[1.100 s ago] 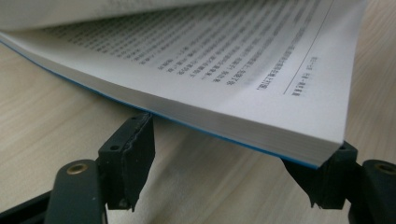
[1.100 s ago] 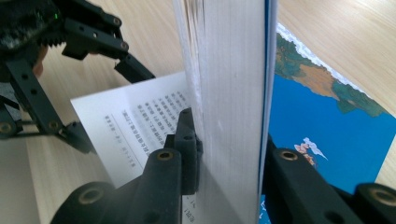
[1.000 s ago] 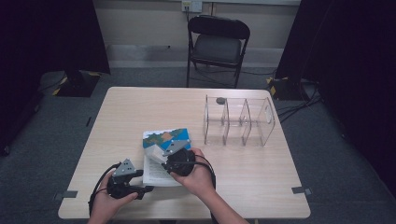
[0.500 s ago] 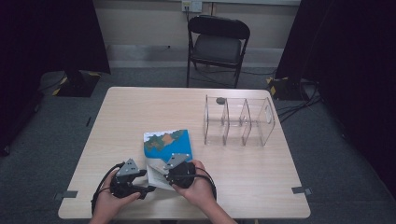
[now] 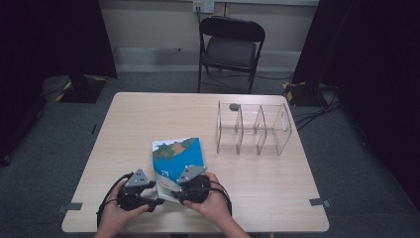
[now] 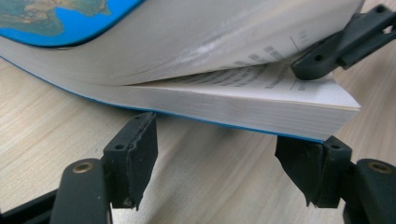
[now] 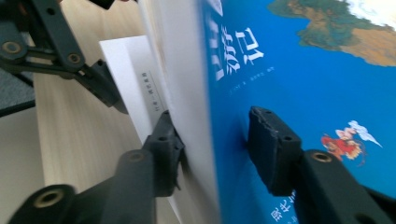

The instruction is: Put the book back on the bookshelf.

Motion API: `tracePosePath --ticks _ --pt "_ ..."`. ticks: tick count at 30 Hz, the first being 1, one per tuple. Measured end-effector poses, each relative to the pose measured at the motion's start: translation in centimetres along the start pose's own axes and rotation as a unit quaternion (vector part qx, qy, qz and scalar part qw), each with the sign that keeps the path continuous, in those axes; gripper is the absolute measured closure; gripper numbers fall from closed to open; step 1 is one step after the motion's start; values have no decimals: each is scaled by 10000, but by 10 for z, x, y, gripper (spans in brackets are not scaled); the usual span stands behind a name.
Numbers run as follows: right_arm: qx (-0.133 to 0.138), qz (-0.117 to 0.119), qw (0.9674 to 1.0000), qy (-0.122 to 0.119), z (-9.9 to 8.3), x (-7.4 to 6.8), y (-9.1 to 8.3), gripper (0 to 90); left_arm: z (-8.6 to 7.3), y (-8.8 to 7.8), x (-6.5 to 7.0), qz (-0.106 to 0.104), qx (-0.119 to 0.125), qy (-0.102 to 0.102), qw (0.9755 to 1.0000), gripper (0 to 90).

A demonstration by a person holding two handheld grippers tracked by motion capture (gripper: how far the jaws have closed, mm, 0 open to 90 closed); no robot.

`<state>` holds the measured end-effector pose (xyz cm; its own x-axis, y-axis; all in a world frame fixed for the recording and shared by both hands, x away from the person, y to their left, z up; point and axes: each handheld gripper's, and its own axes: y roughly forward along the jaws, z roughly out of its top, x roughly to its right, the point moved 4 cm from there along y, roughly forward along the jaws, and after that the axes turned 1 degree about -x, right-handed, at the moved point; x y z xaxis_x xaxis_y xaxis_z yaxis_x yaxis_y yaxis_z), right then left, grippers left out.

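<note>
1. The left gripper (image 5: pixel 148 201) sits at the near edge of the table (image 5: pixel 277 198), held in the person's left hand (image 5: pixel 116 215). In the left gripper view its two jaws stand apart on either side of the lower corner of the book (image 6: pixel 243 105), just below the page block. The pads do not press on the book there, though the jaws are about as narrow as they get; nothing is clamped between them.

2. The right gripper (image 5: pixel 174 191) lies just beside the left one, to its right, held in the right hand (image 5: pixel 210 206). Its jaws straddle the front cover and a sheaf of upper pages at the book's near edge: one jaw lies under the lifted pages against the white page edges, the other over the blue cover. The jaws have just been opening, and the upper jaw looks to rest at the cover rather than pinch it hard; the lifted part remains between them.

3. The book lies flat on the table just beyond both grippers, its cover a blue map picture with printed characters, its near corner raised and curved upward.

4. Farther off and to the right of the right gripper stands a clear plastic organiser (image 5: pixel 252 129) with upright dividers.

5. Beyond the table's far edge stands a black folding chair (image 5: pixel 230 44).
</note>
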<state>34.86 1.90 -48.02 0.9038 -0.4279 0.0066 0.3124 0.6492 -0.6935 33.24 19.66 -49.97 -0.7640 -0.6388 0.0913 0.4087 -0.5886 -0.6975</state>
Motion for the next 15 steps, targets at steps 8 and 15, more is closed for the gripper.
tracePosePath --ticks 8,15 --pt "15 177 9998 -123 -5 3 0 491 1 -2 5 138 -54 344 9993 295" --pt "-207 294 9992 -161 -7 9 -3 465 2 0 7 17 5 316 9995 295"
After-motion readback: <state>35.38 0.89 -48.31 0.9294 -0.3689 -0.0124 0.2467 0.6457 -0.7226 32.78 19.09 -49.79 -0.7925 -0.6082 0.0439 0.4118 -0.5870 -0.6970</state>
